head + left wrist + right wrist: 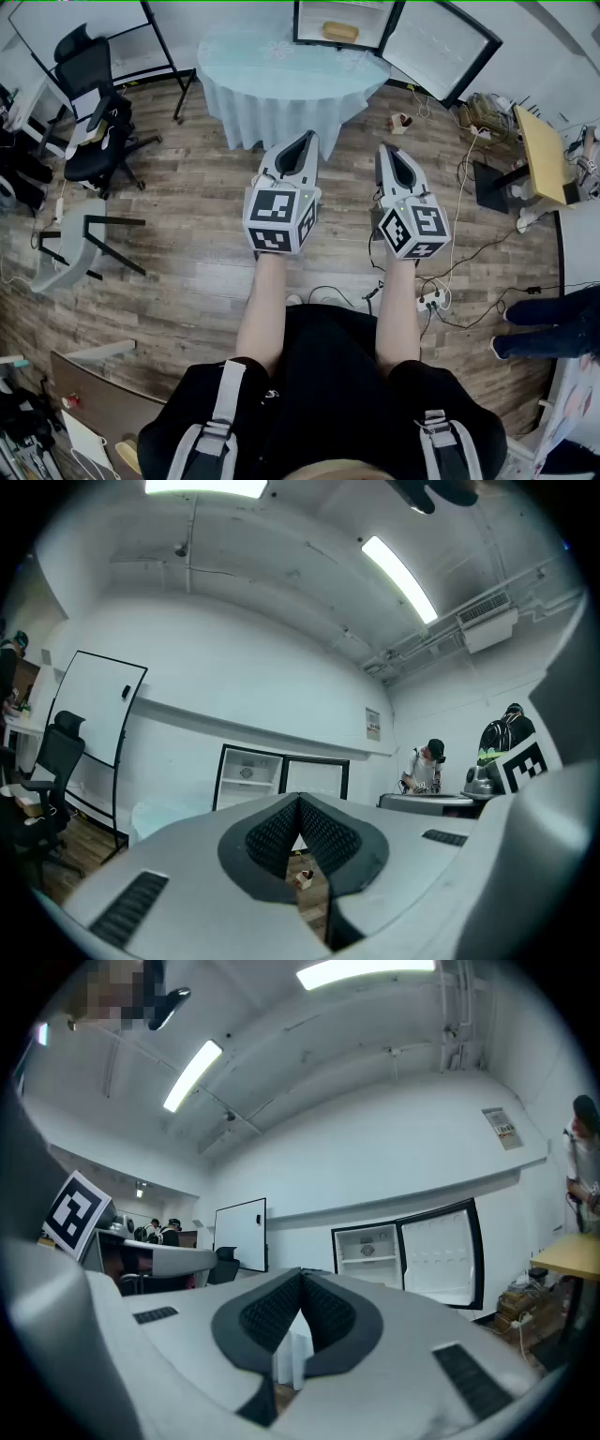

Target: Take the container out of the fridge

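Two grippers are held side by side on outstretched forearms, pointing level: the left gripper [306, 141] and the right gripper [386, 150] each have jaws closed tip to tip, gripping nothing. Ahead stands one round table [281, 70] (pale blue cloth). Beyond its far edge is one open fridge [298, 23] with one container [339, 32] on its shelf.

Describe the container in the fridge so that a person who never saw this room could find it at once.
Behind the round table with the pale blue cloth stands a black-framed fridge, its door swung open to the right. On the shelf inside lies the container, low and oblong. Its tan colour sets it apart from the white interior around it.
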### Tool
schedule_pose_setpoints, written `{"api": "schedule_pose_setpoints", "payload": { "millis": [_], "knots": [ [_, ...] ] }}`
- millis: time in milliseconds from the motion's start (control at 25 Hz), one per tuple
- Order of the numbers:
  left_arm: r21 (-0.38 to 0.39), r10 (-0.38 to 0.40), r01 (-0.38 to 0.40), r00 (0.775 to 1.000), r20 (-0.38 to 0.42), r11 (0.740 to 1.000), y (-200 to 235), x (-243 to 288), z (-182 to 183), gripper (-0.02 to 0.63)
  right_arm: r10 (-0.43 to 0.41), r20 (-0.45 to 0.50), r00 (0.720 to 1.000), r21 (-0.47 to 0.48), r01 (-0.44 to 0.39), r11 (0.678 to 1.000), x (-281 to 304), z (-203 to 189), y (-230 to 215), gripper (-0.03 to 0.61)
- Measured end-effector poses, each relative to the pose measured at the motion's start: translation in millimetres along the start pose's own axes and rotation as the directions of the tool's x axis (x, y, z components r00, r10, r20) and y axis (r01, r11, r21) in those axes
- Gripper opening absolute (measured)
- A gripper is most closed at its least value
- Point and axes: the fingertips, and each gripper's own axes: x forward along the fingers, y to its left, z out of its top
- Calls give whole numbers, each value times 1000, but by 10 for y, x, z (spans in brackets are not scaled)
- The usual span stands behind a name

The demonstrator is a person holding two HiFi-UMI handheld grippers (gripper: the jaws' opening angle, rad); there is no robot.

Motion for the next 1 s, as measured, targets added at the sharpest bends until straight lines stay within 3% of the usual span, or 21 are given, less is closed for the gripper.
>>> {"api": "schedule_pose_setpoints", "payload": {
  "millis": [360,800,1000],
  "knots": [
    [-30,7,-10,997,-73,999,200,-118,-369,14,-17,-66,998,9,18,1000,-5,-343,207,8],
    [-84,54,-60,996,-71,995,430,-105,-430,14,-54,-116,992,-3,54,999,27,-424,169,8],
    [-98,61,-68,995,-79,993,572,-39,-424,14,-32,-119,992,-9,31,999,215,-423,207,8]
  ]
}}
